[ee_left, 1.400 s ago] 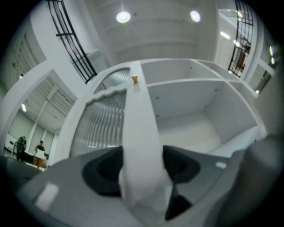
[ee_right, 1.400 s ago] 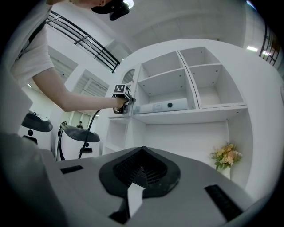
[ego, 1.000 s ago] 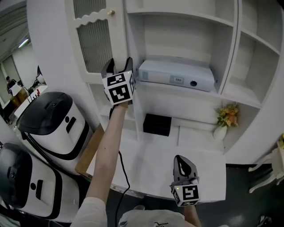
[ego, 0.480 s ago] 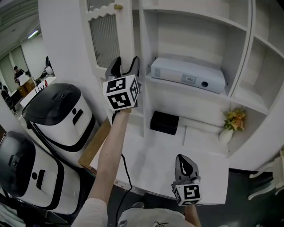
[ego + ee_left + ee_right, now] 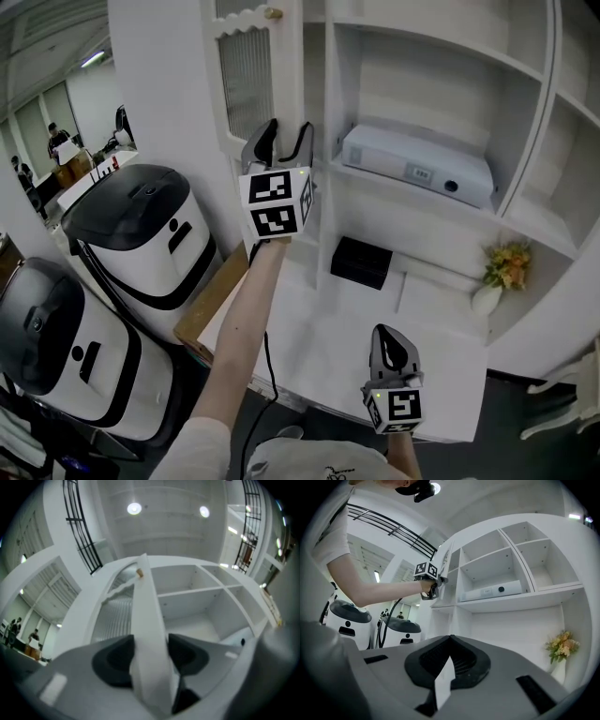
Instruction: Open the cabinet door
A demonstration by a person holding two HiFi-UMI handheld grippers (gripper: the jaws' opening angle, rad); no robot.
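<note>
The white cabinet door (image 5: 253, 84) with its ribbed panel stands swung out, its small brass knob (image 5: 273, 13) near the top. My left gripper (image 5: 281, 136) straddles the door's free edge at mid height. In the left gripper view the door edge (image 5: 145, 611) fills the gap between the jaws of the left gripper (image 5: 150, 653); the jaws are closing and both pads touch it. My right gripper (image 5: 389, 342) hangs low over the white counter, shut and empty. The right gripper view shows its tips (image 5: 450, 639) meeting, with the left gripper (image 5: 432, 590) far off at the door.
On the open shelf lies a white flat device (image 5: 417, 164), and below it a black box (image 5: 361, 262). A vase of flowers (image 5: 502, 272) stands at the right. Two black-and-white machines (image 5: 141, 234) (image 5: 56, 347) stand at the left, with a wooden board (image 5: 220, 300) against the counter (image 5: 319, 347).
The left gripper has moved along with the door's edge, and its jaws have narrowed onto that edge. The door looks turned a little further out. The right gripper has hardly moved.
</note>
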